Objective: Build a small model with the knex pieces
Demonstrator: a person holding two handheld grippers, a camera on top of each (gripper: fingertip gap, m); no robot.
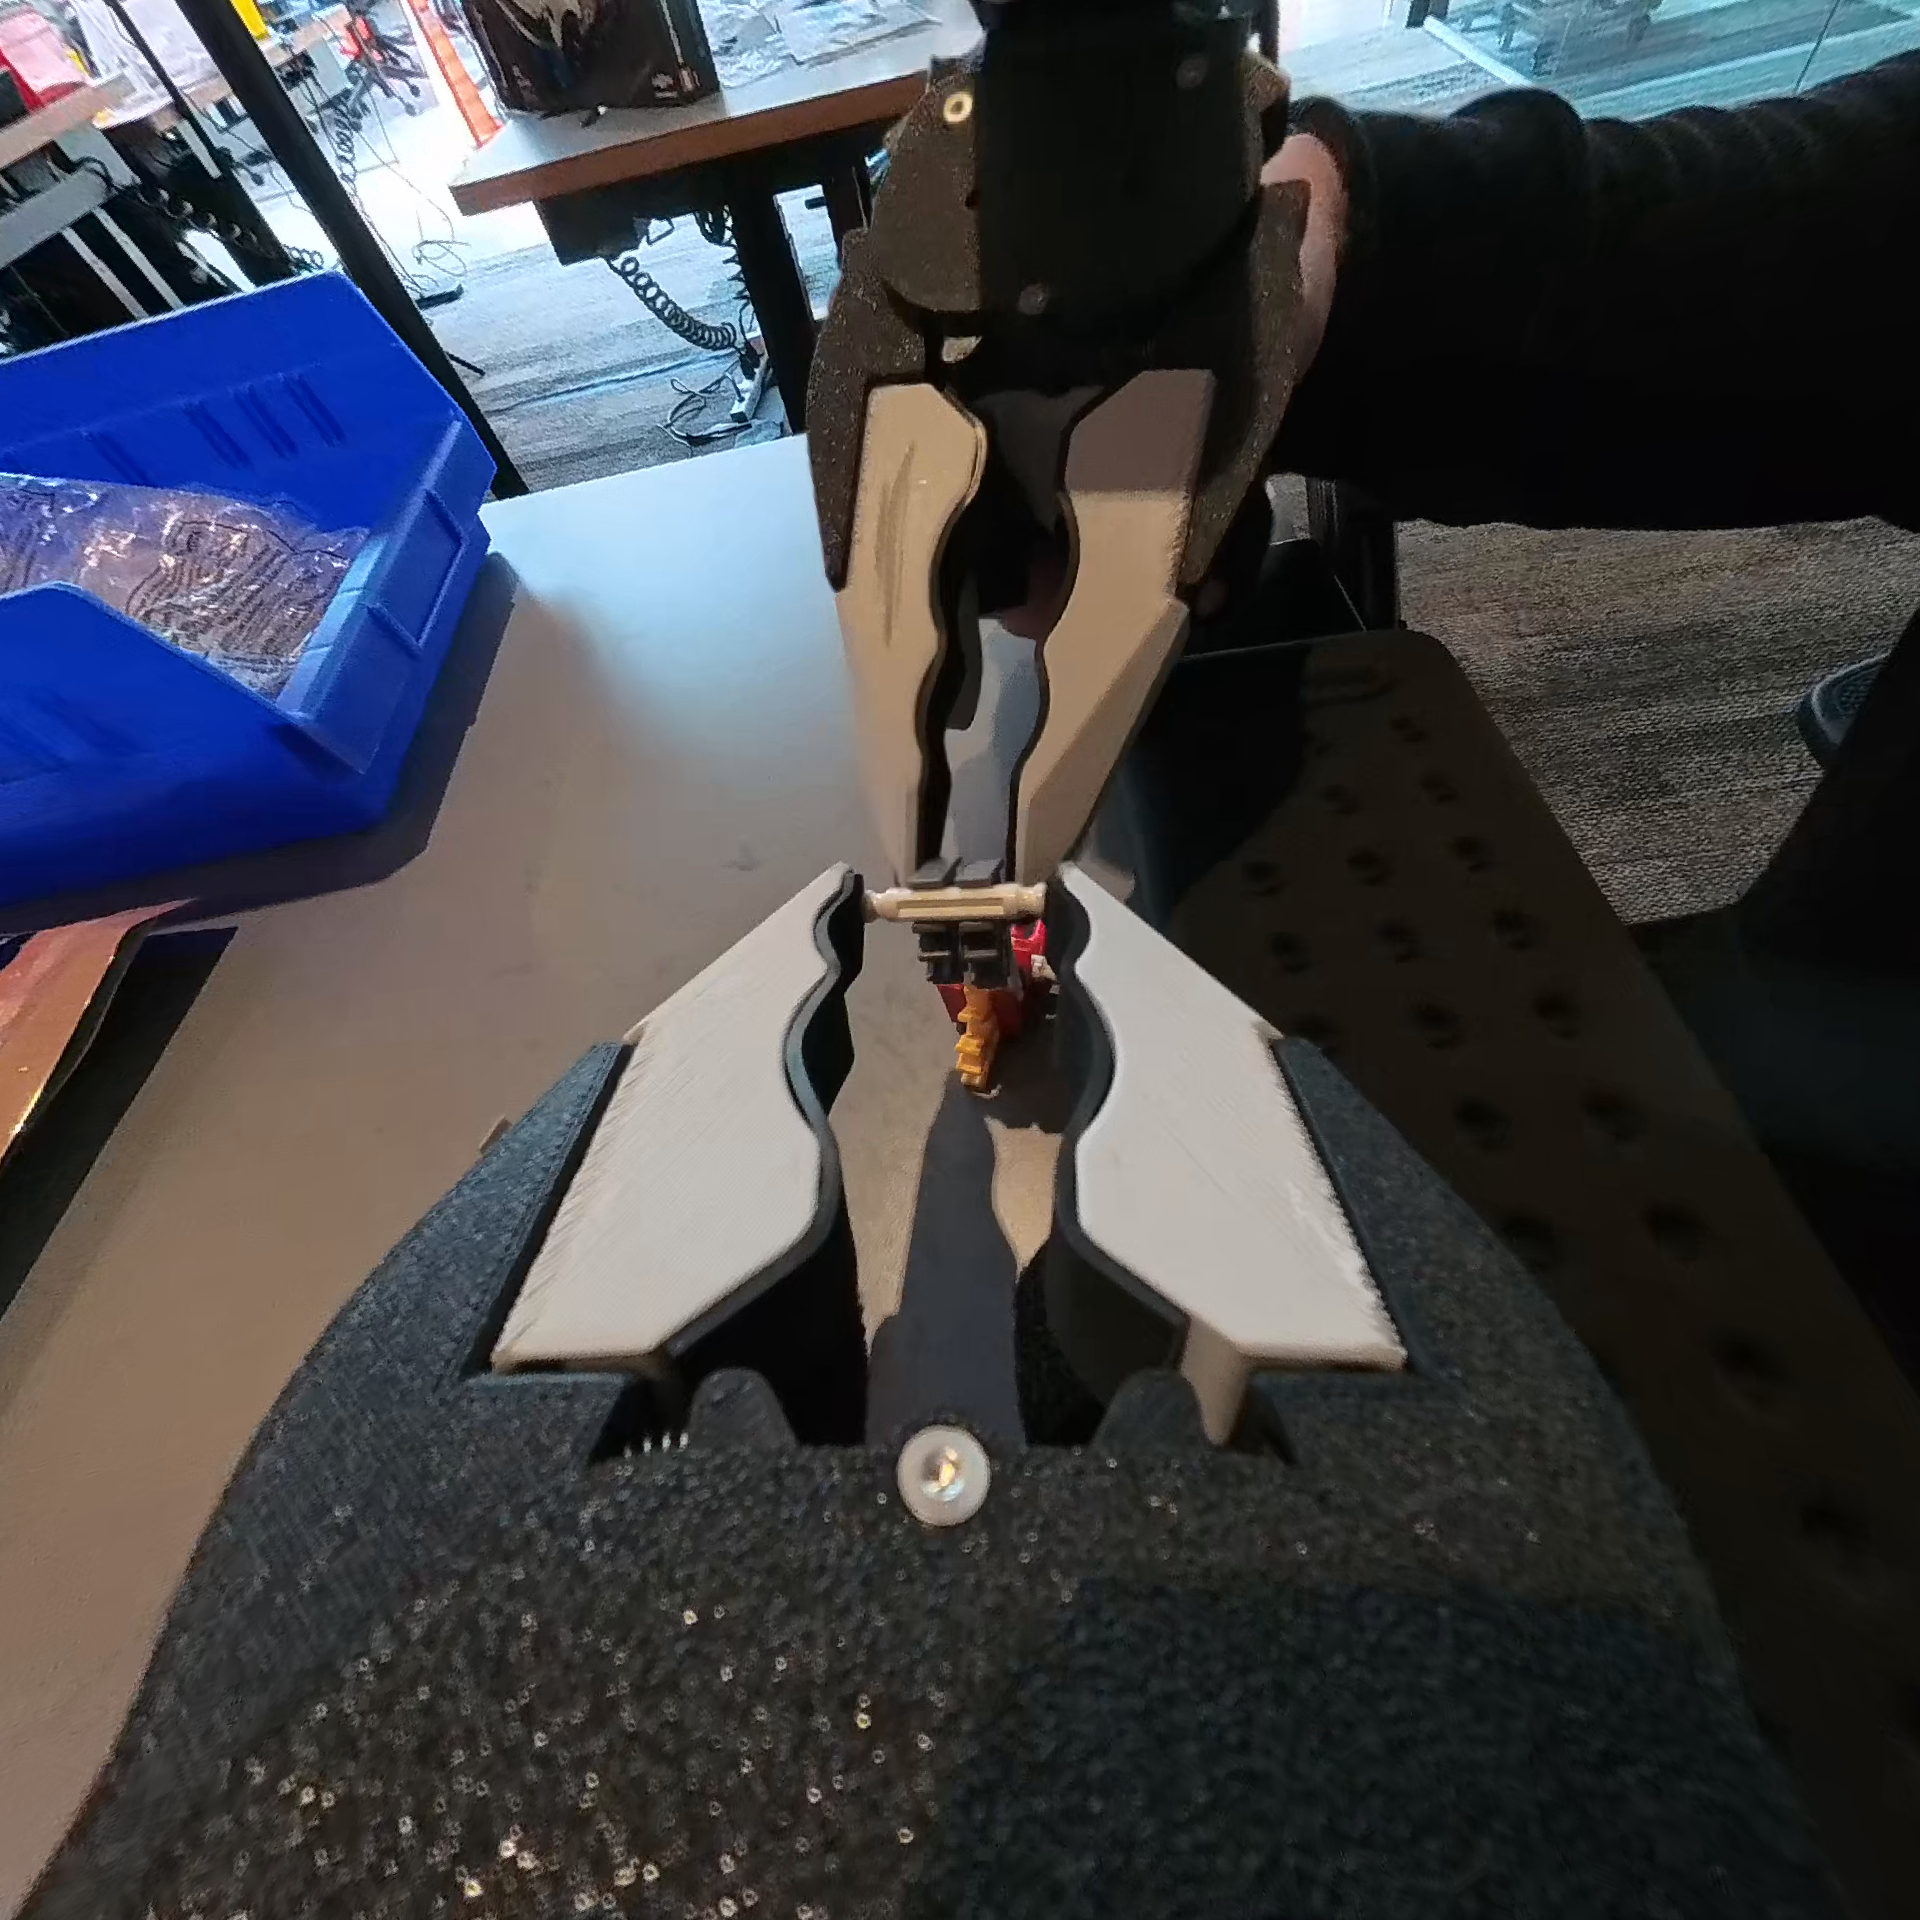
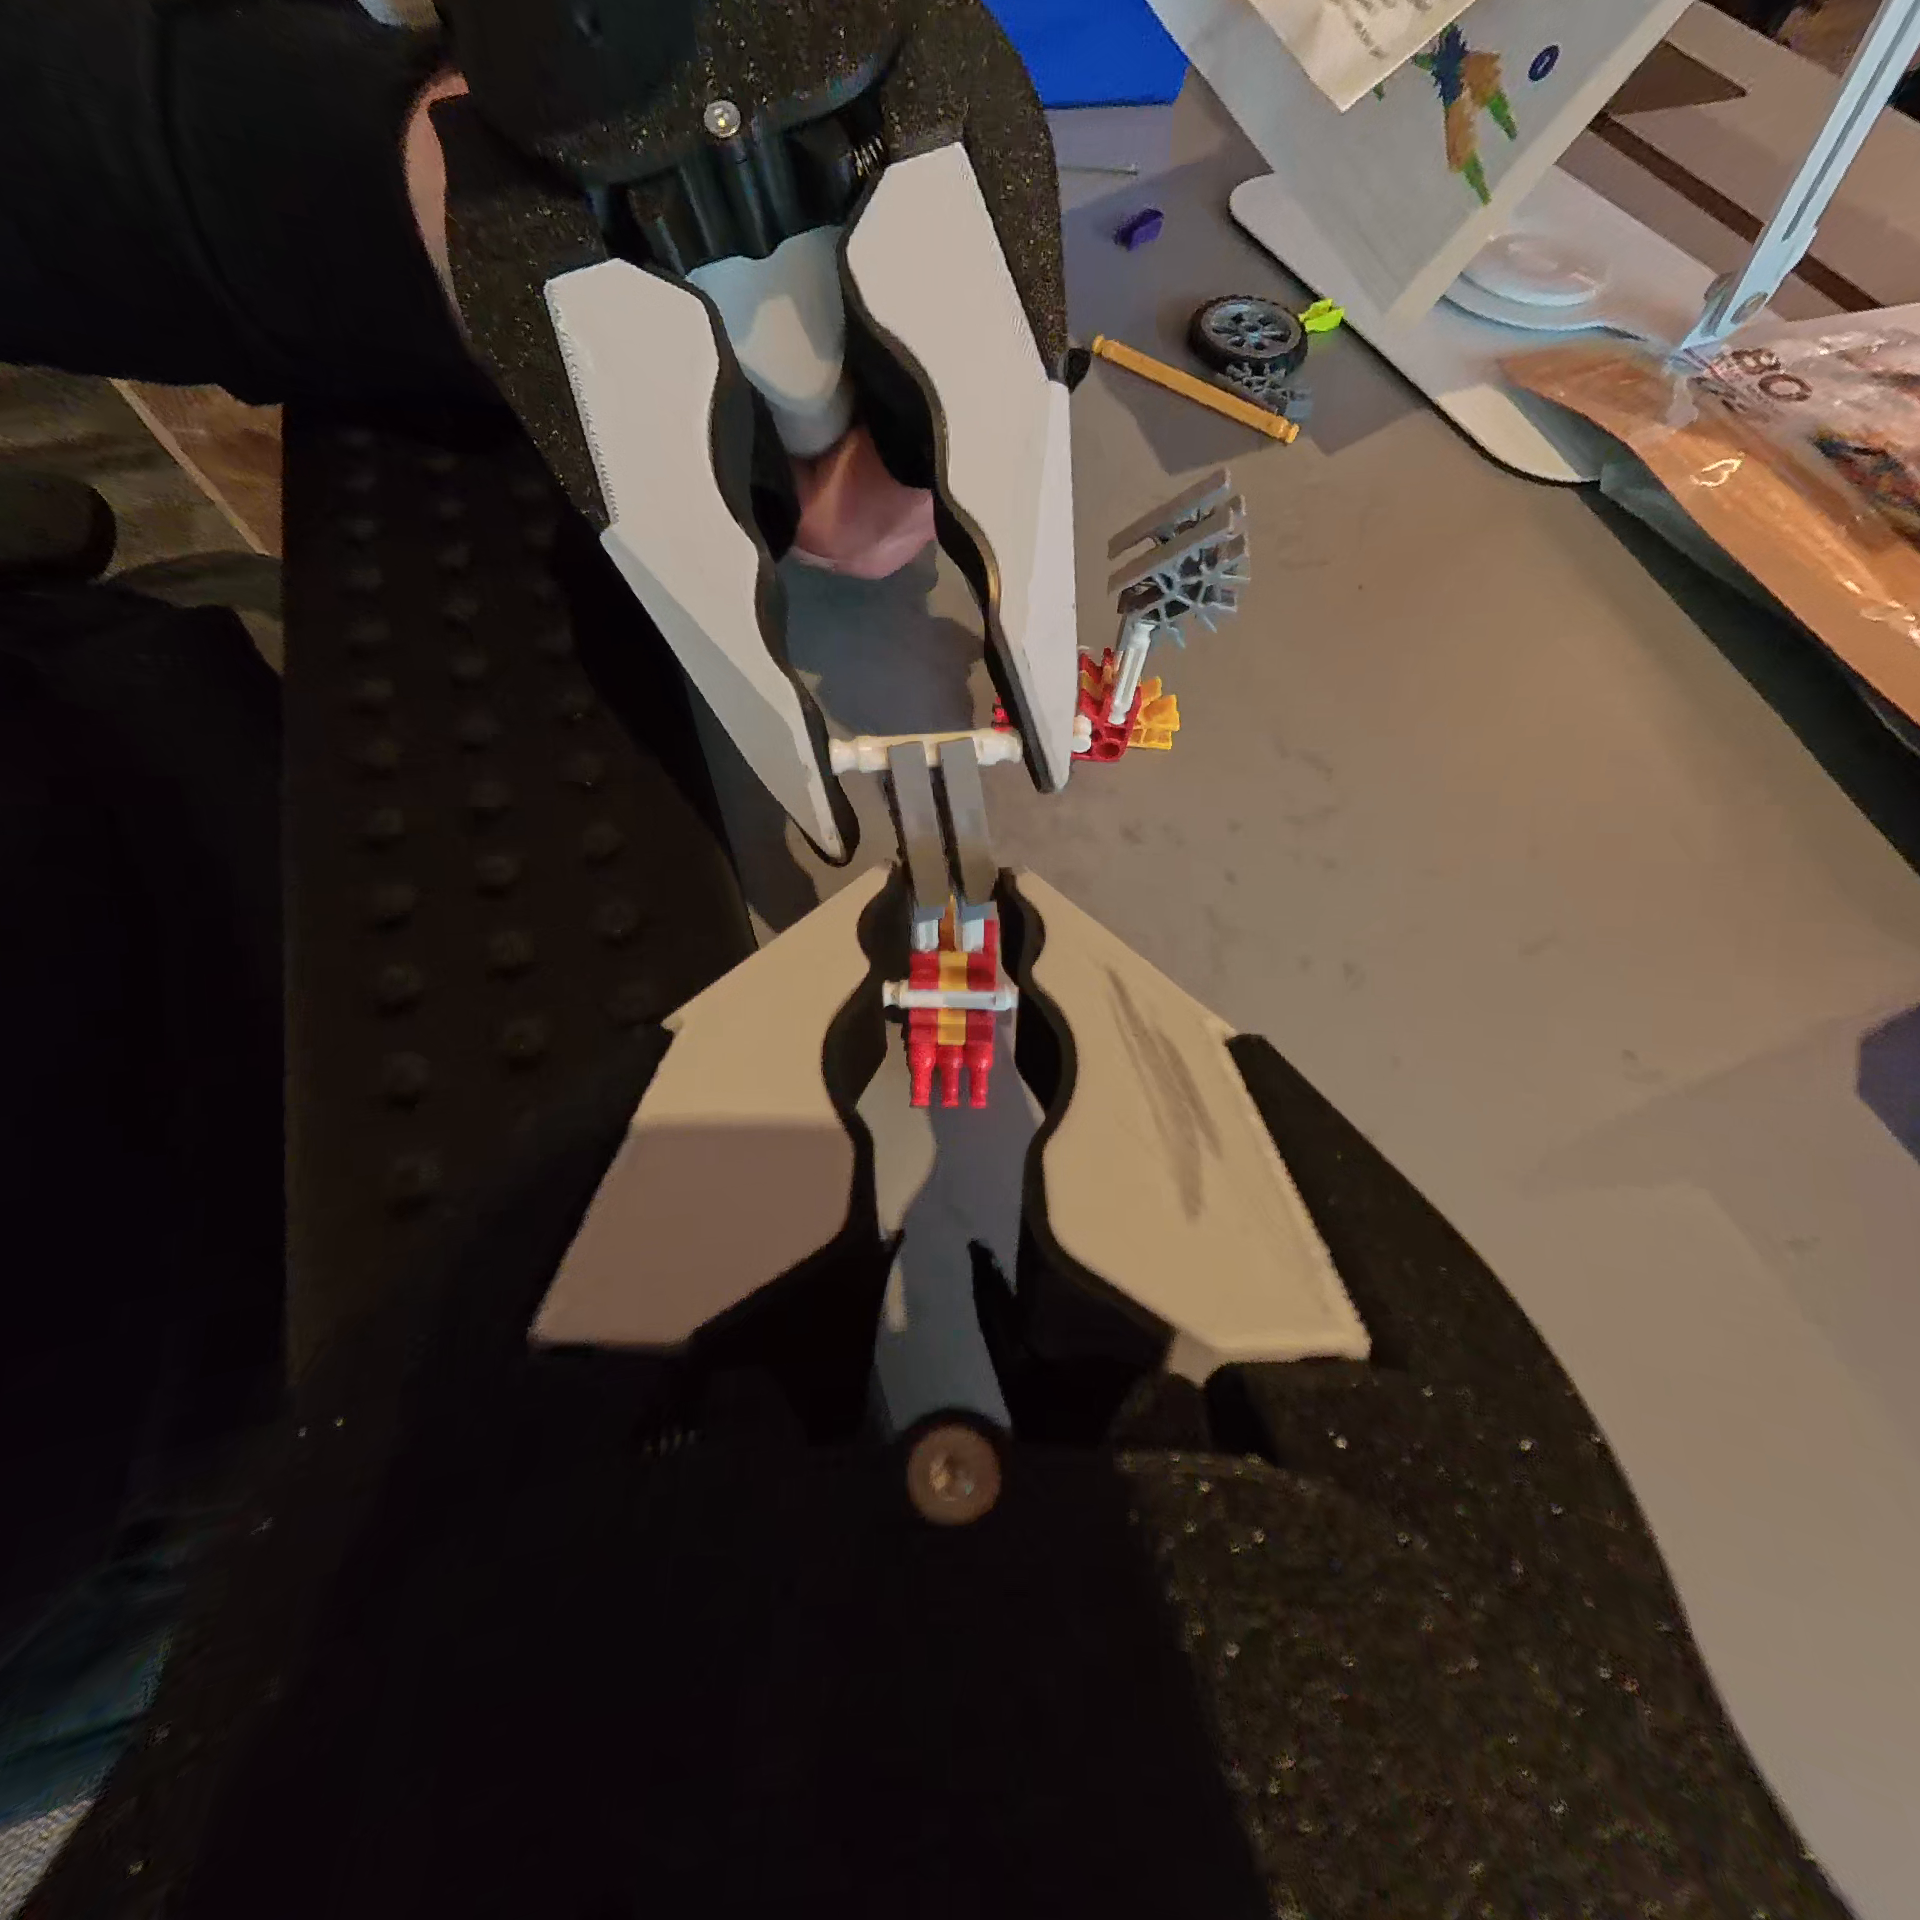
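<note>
A small toy assembly [image 2: 948, 966] of red, yellow, white and grey snap-together pieces hangs between the two tools above the grey counter [image 2: 1455, 1039]. The left hand-held gripper [image 1: 956, 906] is clamped on the ends of its white rod [image 1: 956, 902] — fingertips pressing in from both sides. The right hand-held gripper [image 2: 951, 940] is closed on the red-and-yellow block, with two grey strips [image 2: 940, 821] running toward 12 o'clock to the rod. At 1 o'clock in the right wrist view lie a second red-and-yellow cluster [image 2: 1127, 717] with grey snowflake connectors, a tan rod [image 2: 1195, 390] and a small wheel [image 2: 1247, 332]. In the left wrist view a blue bin [image 1: 239, 582] sits at 10 o'clock.
</note>
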